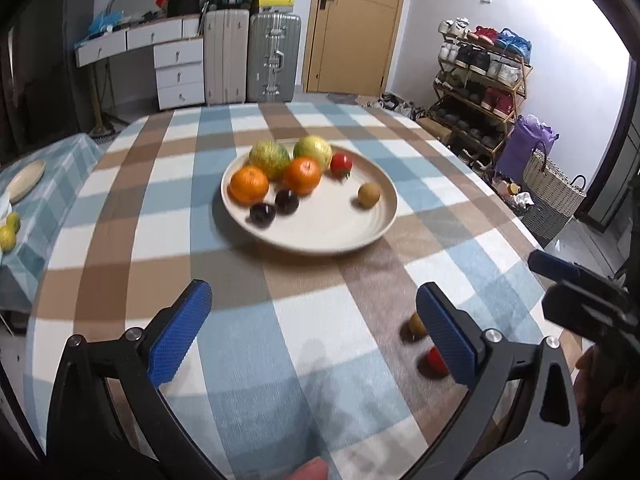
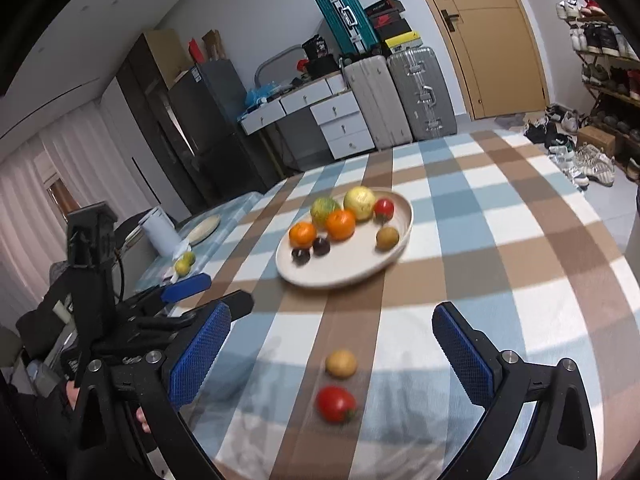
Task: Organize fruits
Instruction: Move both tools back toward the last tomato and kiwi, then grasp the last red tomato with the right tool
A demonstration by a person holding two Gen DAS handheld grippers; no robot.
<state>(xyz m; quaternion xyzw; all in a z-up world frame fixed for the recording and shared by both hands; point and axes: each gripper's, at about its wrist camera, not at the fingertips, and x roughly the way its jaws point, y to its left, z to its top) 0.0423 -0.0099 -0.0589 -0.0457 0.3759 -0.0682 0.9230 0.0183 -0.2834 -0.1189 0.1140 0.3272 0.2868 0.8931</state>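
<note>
A cream plate [image 1: 320, 236] [image 2: 360, 272] on the checked tablecloth holds two oranges [image 1: 249, 185], two yellow-green fruits [image 1: 270, 158], two dark plums [image 1: 262, 213], a tomato [image 1: 341, 165] and a brown kiwi [image 1: 369, 195]. Loose on the cloth lie a second kiwi [image 2: 341, 363] [image 1: 416, 324] and a second tomato [image 2: 336, 403] [image 1: 436, 360]. My right gripper [image 2: 332, 344] is open, with both loose fruits lying between and just ahead of its blue pads, untouched. My left gripper [image 1: 314, 328] is open over bare cloth, short of the plate. Each gripper shows at the edge of the other's view.
A side table at the left carries a wooden plate [image 1: 26, 180], yellow-green fruits [image 1: 8, 236] and a white jug [image 2: 160, 232]. Behind stand drawers, suitcases [image 1: 272, 56], a door, a shoe rack [image 1: 480, 76] and a wicker basket [image 1: 552, 184].
</note>
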